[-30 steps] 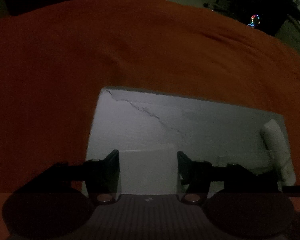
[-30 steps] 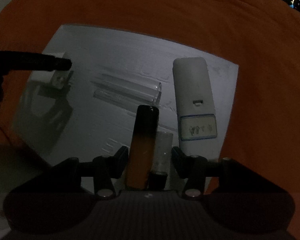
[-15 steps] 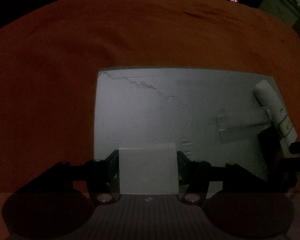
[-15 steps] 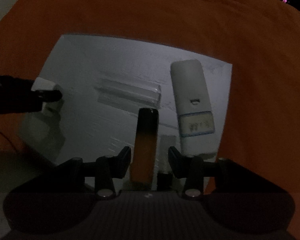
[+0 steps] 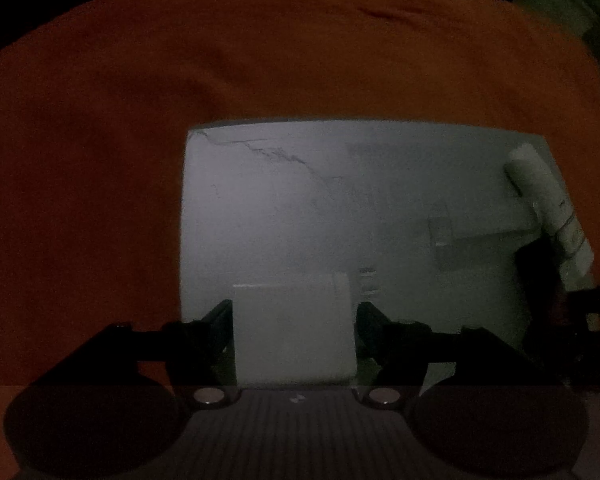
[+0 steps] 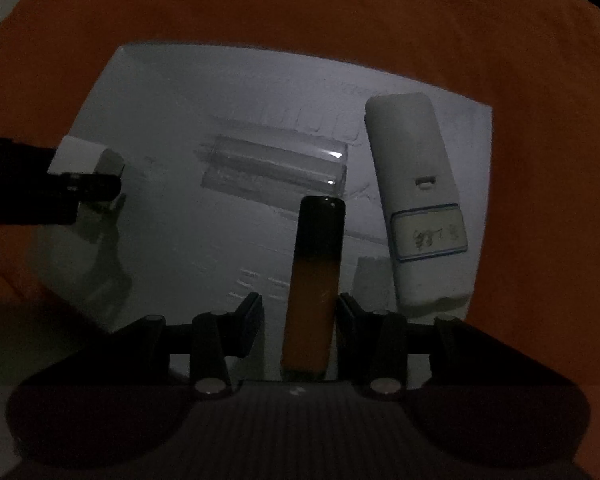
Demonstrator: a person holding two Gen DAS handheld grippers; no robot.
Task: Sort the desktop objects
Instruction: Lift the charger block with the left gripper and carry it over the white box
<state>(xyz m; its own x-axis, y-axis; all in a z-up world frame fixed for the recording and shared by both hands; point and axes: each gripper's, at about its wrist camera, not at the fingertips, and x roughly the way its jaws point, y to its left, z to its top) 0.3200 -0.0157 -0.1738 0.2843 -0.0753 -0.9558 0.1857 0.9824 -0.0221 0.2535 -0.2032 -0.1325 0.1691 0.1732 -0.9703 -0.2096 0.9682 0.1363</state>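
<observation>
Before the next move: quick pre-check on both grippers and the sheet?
1. Left gripper on the white block: block sits between the jaws; contact cannot tell.
2. Right gripper on the orange-and-black tube: tube lies between the jaws, gap on its left side; not ok as a grip.
3. White remote flat on the white sheet: ok.
4. Clear tube apart from the remote: ok.
5. Free sheet ahead of the white block: ok.
6. Lighting: dim, fine detail cannot tell.
</observation>
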